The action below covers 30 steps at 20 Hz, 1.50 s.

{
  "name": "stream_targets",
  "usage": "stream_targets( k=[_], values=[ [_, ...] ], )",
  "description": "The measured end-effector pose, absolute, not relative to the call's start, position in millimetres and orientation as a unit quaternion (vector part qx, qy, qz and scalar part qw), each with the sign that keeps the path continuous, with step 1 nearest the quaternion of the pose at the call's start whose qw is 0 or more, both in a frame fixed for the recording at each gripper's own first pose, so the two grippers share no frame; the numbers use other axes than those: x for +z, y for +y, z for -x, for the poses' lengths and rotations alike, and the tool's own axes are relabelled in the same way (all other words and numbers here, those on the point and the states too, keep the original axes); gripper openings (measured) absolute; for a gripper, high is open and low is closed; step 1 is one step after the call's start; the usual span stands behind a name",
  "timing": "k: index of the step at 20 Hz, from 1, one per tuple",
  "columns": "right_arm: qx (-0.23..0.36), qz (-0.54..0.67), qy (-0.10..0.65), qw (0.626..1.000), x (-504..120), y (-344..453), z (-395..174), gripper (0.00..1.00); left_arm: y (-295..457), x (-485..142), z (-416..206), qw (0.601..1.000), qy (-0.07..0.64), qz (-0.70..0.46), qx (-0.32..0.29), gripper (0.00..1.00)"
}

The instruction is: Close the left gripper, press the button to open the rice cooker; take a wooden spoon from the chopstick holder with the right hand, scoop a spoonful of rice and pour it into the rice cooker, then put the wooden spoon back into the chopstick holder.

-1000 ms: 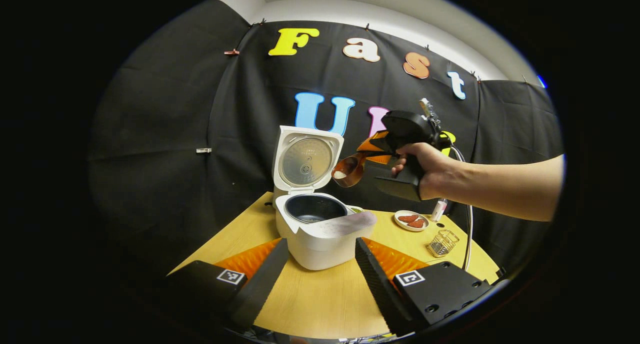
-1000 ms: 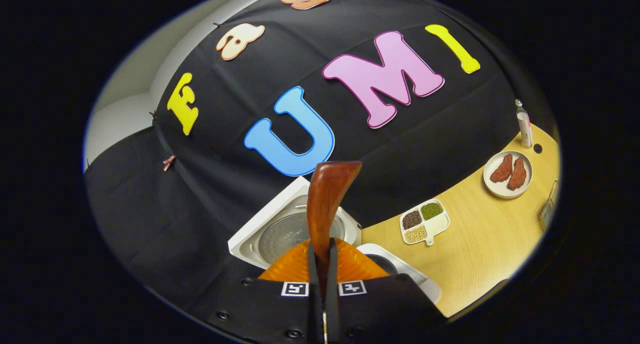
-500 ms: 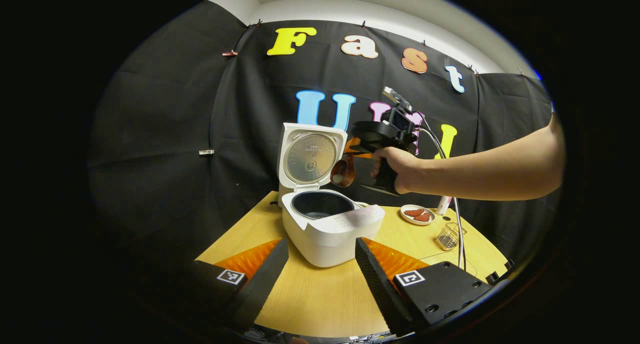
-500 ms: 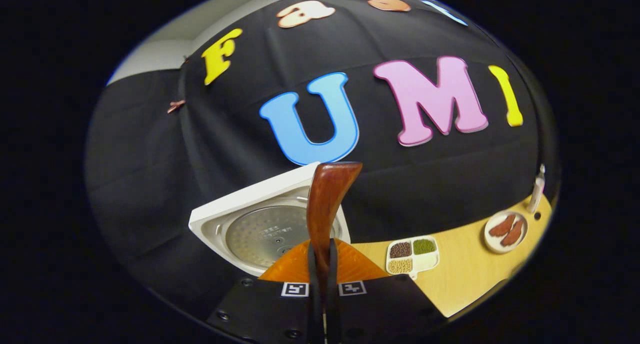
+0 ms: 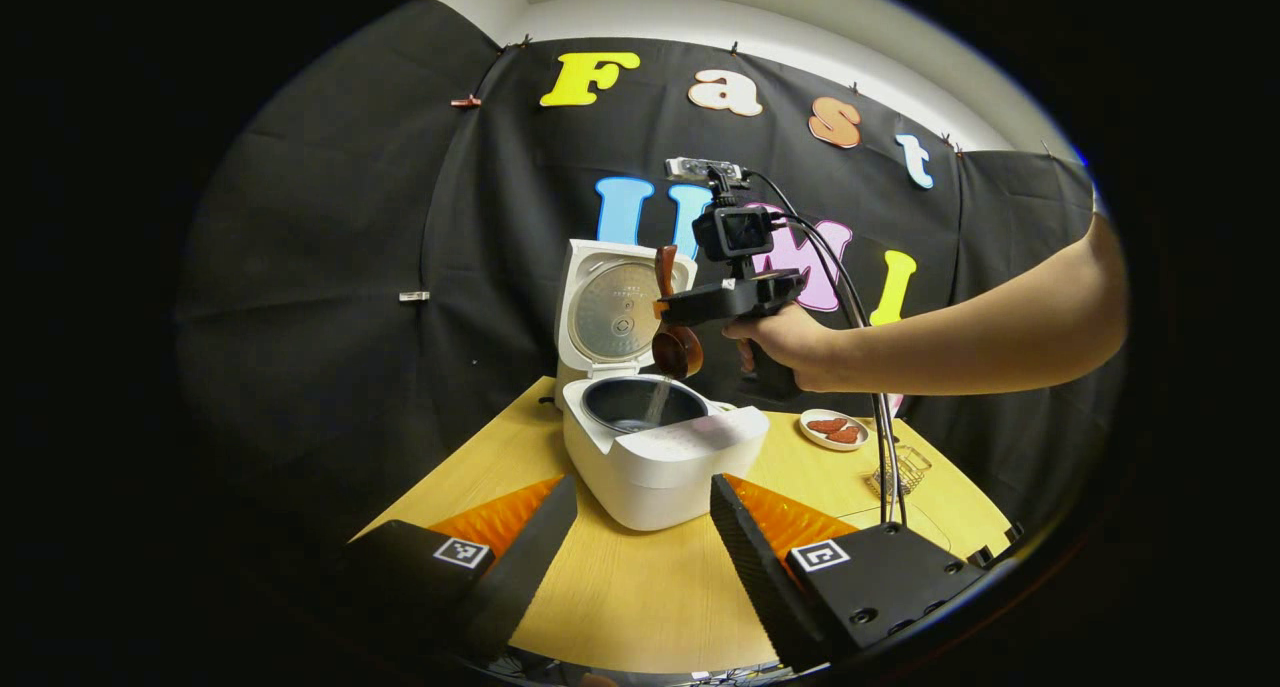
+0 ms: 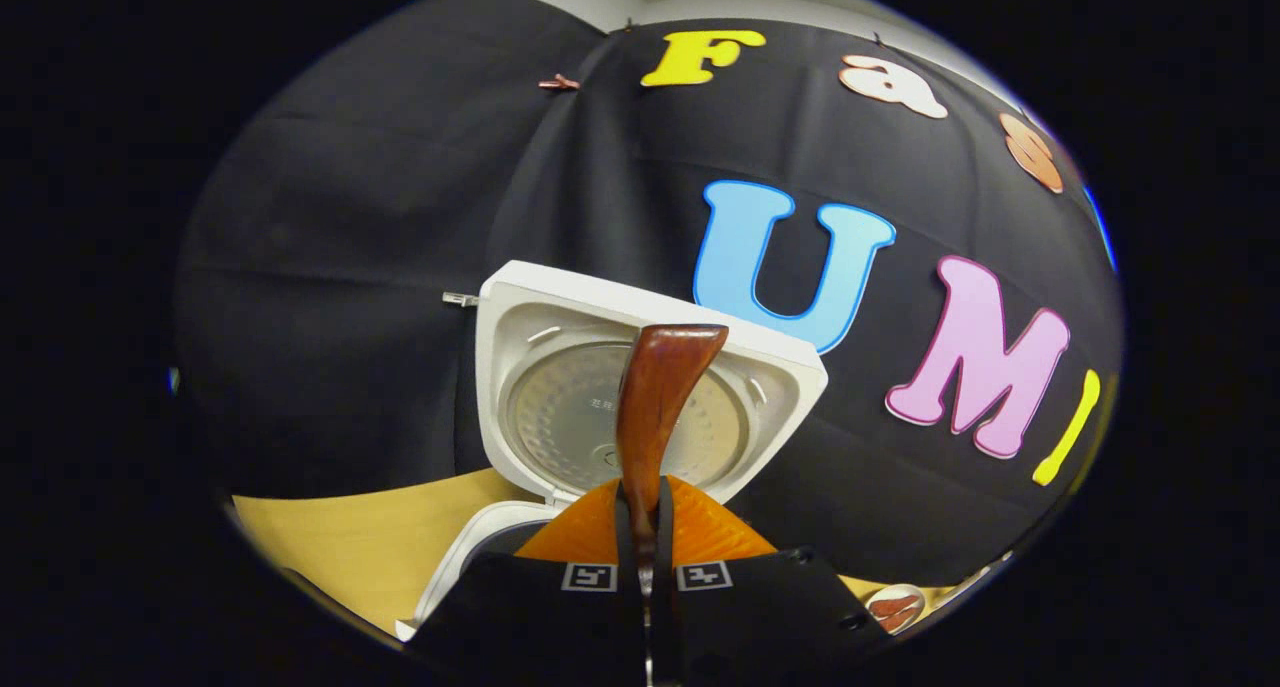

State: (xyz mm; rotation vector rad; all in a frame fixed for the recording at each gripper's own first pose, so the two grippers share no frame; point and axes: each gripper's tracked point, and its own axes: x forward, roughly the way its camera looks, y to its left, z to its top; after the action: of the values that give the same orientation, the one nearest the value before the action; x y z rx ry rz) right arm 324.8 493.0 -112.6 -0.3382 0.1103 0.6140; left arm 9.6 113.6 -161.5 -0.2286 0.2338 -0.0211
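In my right hand (image 5: 790, 345) I hold the right gripper (image 6: 640, 527), its two fingers pressed together on the handle of the dark reddish-brown wooden spoon (image 6: 655, 407), which rises straight up from between them in the right gripper view. From the left gripper view that same gripper sits above and just to the right of the white rice cooker (image 5: 660, 457), and the spoon hangs with its bowl tipped downward over the cooker's dark inner pot (image 5: 632, 405); a thin pale stream of rice (image 5: 657, 399) falls from the bowl into the pot. The cooker's square white lid (image 5: 615, 302) stands upright behind the pot, its round metal inner plate facing forward, and the spoon's handle crosses in front of that plate in the right gripper view. My left gripper (image 5: 640, 537) hangs low over the light wooden table (image 5: 640, 597), well in front of the cooker, its fingers spread apart and gripping nothing. To the right of the cooker, farther back on the table, lie a small white plate of reddish-brown pieces (image 5: 833, 429) and a wire-mesh chopstick holder (image 5: 900, 467), both apart from either gripper.
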Motion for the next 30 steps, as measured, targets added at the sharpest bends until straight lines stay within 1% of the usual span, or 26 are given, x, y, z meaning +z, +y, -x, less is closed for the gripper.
stream_targets(
  k=[3,6,8,10,13,15,18,21,24,26,30],
  values=[
    [0.309,0.218,0.026,0.925,-110.5,498.4,-318.8,0.07,112.7,-162.6,-8.4,0.986,0.118,0.113,-0.008,0.94],
    [0.328,0.271,-0.002,0.905,-104.4,500.6,-307.5,0.07,111.0,-165.6,-6.8,0.985,0.123,0.12,-0.006,0.94],
    [0.337,0.271,0.002,0.902,-107.0,500.8,-303.9,0.07,110.6,-165.4,-5.5,0.985,0.123,0.119,-0.006,0.94],
    [0.328,0.211,0.036,0.92,-110.1,493.2,-312.9,0.07,110.8,-164.4,-6.0,0.985,0.123,0.117,-0.006,0.94],
    [0.285,0.069,0.106,0.95,-110.9,466.8,-330.9,0.07,109.0,-162.2,-5.8,0.986,0.121,0.117,-0.007,0.94],
    [0.253,-0.046,0.145,0.955,-108.0,444.2,-336.6,0.07,107.9,-161.6,-4.1,0.986,0.121,0.117,-0.005,0.94],
    [0.218,-0.169,0.177,0.945,-107.2,416.1,-343.0,0.07,102.3,-155.8,-4.1,0.986,0.116,0.116,-0.008,0.94],
    [0.196,-0.264,0.181,0.927,-94.2,380.9,-334.5,0.07,93.3,-146.5,-6.6,0.988,0.108,0.107,-0.014,0.94],
    [0.179,-0.339,0.167,0.908,-71.7,331.4,-327.2,0.07,80.7,-138.5,-9.3,0.989,0.102,0.102,-0.024,0.94],
    [0.166,-0.359,0.149,0.906,-57.5,294.9,-322.8,0.07,70.9,-134.9,-9.7,0.99,0.101,0.099,-0.03,0.94],
    [0.148,-0.367,0.108,0.912,-27.8,215.8,-291.6,0.07,47.7,-124.5,-13.9,0.989,0.096,0.1,-0.044,0.94]
  ],
)
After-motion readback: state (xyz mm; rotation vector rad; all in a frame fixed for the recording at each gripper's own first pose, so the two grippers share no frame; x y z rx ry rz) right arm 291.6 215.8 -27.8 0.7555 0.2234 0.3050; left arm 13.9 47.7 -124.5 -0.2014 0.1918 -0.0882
